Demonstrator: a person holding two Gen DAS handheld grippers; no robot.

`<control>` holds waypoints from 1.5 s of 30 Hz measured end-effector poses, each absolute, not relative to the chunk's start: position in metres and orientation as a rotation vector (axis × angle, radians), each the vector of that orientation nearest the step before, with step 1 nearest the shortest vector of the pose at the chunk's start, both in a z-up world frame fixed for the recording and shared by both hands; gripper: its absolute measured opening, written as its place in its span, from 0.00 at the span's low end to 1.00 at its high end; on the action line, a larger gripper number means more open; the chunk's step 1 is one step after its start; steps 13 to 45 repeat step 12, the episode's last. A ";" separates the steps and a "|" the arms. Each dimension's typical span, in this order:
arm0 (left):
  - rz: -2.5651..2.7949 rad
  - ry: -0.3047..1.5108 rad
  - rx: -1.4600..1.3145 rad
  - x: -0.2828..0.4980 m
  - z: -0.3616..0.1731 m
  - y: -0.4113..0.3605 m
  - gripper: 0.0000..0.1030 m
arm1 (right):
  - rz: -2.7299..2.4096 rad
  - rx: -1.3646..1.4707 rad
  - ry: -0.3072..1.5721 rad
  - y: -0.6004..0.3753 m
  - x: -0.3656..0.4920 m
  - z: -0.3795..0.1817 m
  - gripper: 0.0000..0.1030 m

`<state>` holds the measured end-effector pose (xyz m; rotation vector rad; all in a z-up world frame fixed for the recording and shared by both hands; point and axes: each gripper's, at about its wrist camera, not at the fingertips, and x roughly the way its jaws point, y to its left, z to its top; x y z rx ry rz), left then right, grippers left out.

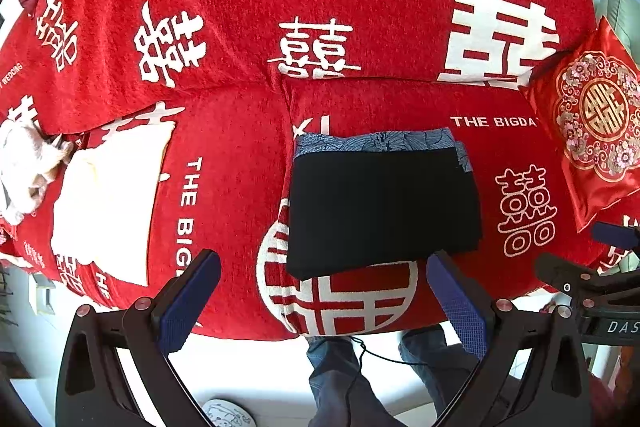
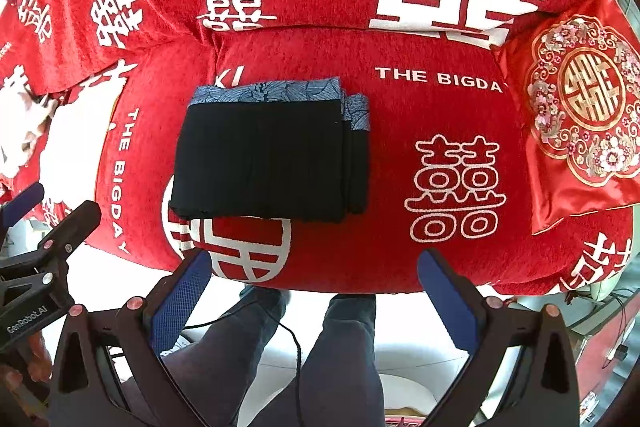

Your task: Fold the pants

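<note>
A red sofa point(image 1: 360, 7) fills both views, draped in a red cover printed with white double-happiness characters and the words THE BIGDAY and HAPPY WEDDING. On its seat cushion, right in front of me, the pants point(image 1: 380, 203) lie folded into a neat black rectangle, with a blue patterned band showing along the far edge and a few stacked layers stepping out on the right side. They rest flat on the cover, partly over a round white-and-red emblem point(image 1: 340, 303) near the front edge of the seat.

At the right end of the sofa a shiny red embroidered pillow point(image 2: 580, 115) leans against the backrest, well apart from the pants. On the left part of the seat lies a pale cream folded cloth point(image 1: 108, 203), and just beyond its far left corner sits a bunched white cloth point(image 1: 24, 171).

My left gripper point(image 1: 322, 301) hangs near the front edge of the seat with its blue-padded fingers spread wide, holding nothing and short of the pants. My right gripper point(image 2: 312, 301) is likewise spread apart and empty, just beside the left one. Below, my legs in dark trousers point(image 2: 340, 355) stand on a pale floor
</note>
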<state>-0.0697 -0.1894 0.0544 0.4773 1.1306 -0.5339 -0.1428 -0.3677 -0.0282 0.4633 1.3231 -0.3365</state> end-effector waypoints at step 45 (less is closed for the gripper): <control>-0.543 1.122 0.462 -0.072 0.059 -0.190 1.00 | -0.336 0.471 1.333 -0.366 -0.144 -0.030 1.00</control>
